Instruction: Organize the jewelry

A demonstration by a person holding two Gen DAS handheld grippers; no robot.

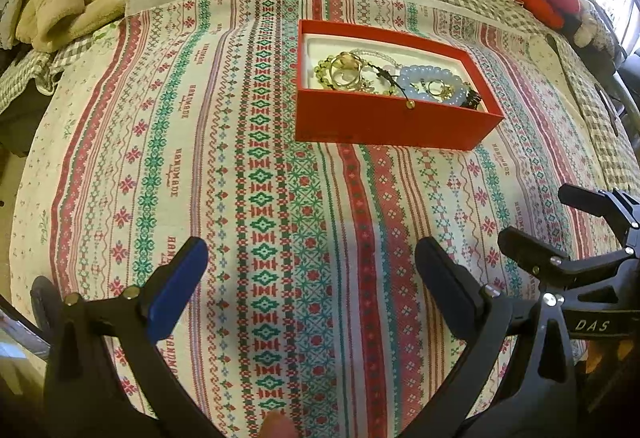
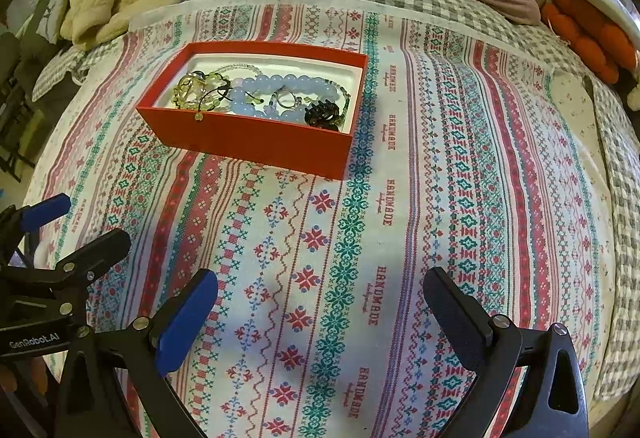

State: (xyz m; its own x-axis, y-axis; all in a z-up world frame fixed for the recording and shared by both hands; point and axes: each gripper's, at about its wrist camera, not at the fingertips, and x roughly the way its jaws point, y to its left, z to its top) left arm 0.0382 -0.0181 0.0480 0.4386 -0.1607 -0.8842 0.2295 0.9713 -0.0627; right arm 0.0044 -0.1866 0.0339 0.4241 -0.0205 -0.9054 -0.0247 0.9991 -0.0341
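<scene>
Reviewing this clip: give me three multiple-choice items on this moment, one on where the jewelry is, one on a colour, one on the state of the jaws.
1. Where is the jewelry?
A. Scattered on the cloth
B. Inside the box
C. Held by a gripper

2. What colour is the box outside?
A. Red
B. Blue
C. Black

3. How do both grippers' jaws stand?
A. Shut on a bracelet
B. Shut, empty
C. Open, empty

Answers:
1. B: the bead bracelets and rings all lie within the box's white lining.
2. A: its outer walls are red in both views.
3. C: the left gripper and right gripper show wide gaps with only the patterned cloth between them.
</scene>
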